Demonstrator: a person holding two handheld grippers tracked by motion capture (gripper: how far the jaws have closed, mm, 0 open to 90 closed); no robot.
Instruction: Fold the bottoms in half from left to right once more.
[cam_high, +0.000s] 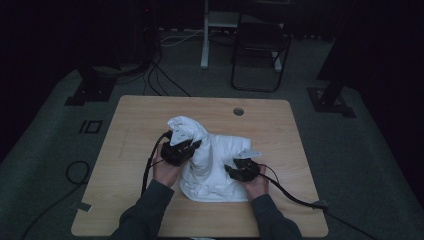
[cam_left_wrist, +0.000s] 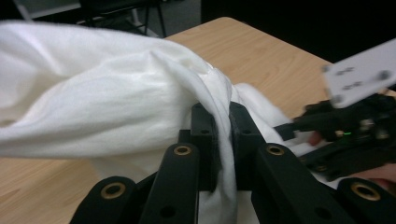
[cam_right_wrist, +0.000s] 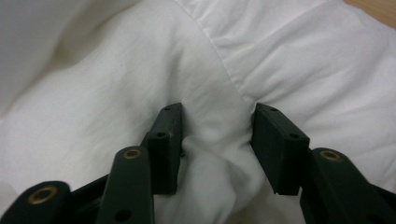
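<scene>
A: Where is the white cloth (cam_high: 215, 160) now?

B: It sits in a messy heap in the middle of the desk (cam_high: 135, 130). One part is pulled up into a soft peak, and the rest lies bunched up and wrinkly.

A: What is the left tool (cam_high: 192, 145) doing?

B: It is pinched tight on a fold of the cloth (cam_left_wrist: 93, 98). In the left gripper view the white stuff runs right between its two black jaws and hangs off them, lifted above the desk.

A: And the right tool (cam_high: 231, 171)?

B: Its jaws stand about half open. In the right gripper view a little hump of cloth (cam_right_wrist: 210, 140) pokes up between them, close by a seam. The pads are at the cloth but do not squeeze it flat, so I don't think it has a real hold yet.

A: So is the job nearly done?

B: No, I'd say it has only begun. One side is grabbed. The other side needs to be grabbed too. The cloth isn't spread out, smooth or folded at all
</scene>
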